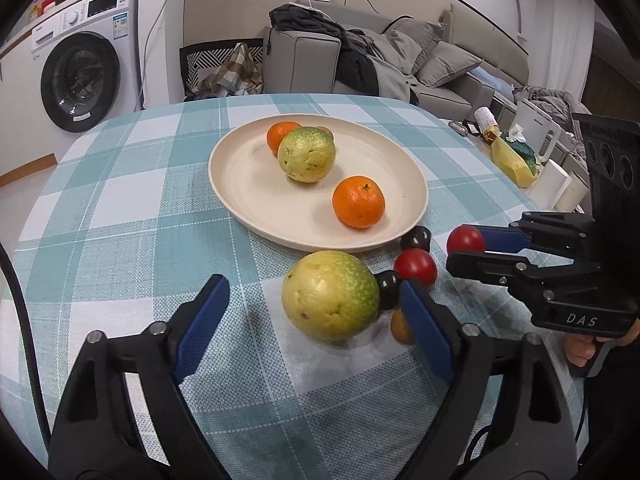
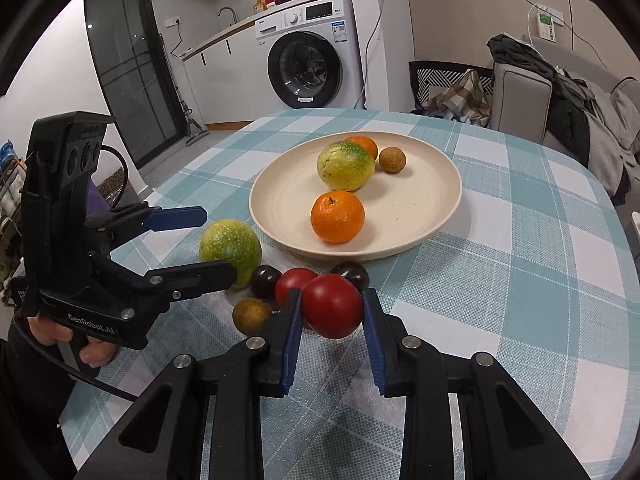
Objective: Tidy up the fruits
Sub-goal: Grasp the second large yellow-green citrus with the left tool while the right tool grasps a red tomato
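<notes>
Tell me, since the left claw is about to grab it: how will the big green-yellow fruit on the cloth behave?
The green-yellow fruit looks round, so it may roll if nudged. It nearly fills the left claw, so a grip off its middle could slip. A dark plum beside it may get bumped.

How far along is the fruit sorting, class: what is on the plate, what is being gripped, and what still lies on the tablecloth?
Done: the plate holds two oranges, a green-yellow fruit and a small brown fruit.
In hand: the right hand-held gripper is shut on a red tomato; the left hand-held gripper, open, straddles a second green-yellow fruit.
Left: another red tomato, two dark fruits and a brown one.
</notes>
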### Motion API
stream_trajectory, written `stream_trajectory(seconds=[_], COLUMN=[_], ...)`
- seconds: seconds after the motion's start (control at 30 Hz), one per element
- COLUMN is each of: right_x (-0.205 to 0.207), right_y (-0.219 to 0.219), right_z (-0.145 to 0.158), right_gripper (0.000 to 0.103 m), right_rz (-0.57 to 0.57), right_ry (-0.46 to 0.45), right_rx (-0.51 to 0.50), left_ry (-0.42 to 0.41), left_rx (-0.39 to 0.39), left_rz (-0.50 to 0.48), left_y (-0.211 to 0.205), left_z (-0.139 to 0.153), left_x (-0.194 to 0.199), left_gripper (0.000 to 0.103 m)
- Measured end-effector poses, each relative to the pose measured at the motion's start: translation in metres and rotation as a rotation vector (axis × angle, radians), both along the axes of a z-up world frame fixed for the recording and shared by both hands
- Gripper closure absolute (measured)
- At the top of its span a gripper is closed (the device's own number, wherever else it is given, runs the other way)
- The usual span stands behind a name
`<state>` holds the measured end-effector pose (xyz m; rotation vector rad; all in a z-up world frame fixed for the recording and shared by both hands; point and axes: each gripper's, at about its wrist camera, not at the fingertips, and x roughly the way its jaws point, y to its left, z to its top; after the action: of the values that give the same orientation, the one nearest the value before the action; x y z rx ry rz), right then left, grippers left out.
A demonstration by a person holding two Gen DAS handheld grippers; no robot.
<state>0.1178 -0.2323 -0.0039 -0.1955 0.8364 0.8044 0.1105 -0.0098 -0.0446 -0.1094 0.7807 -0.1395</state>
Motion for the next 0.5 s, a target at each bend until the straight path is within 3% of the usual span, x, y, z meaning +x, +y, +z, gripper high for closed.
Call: stream_trajectory(seconds=[0.17,0.3,0.4,0.5], right_x=[-0.0008,-0.0018,-0.0015,-0.0012], right_y=[0.001,0.0011,0.0008,0.0], right_z=[-0.0007,-0.0011,-0.0009,-0.0005], right_gripper=[0.073,0.073,0.073,0.073], right_rz=[0.0,0.004,0.002,-0.002], right_ry=[0.0,-0.001,-0.002,-0.003], right_rx=[-0.004,-0.005,-0.004,-0.001], left_ry=[0.002,0.026,0.035,0.038], left_rx=[-0.009,-0.023,-0.033,-0.042], left_rz=[-0.004,-0.035,-0.048,-0.049], left_y=[0.0021,0.0001,-0.0002,0.0003], left_z=[0.0001,-0.0028,-0.0038,-0.0042], left_x=[0.0015,0.0041,0.0047,0.0045], left_gripper=[0.027,0.039,0.053,0.054])
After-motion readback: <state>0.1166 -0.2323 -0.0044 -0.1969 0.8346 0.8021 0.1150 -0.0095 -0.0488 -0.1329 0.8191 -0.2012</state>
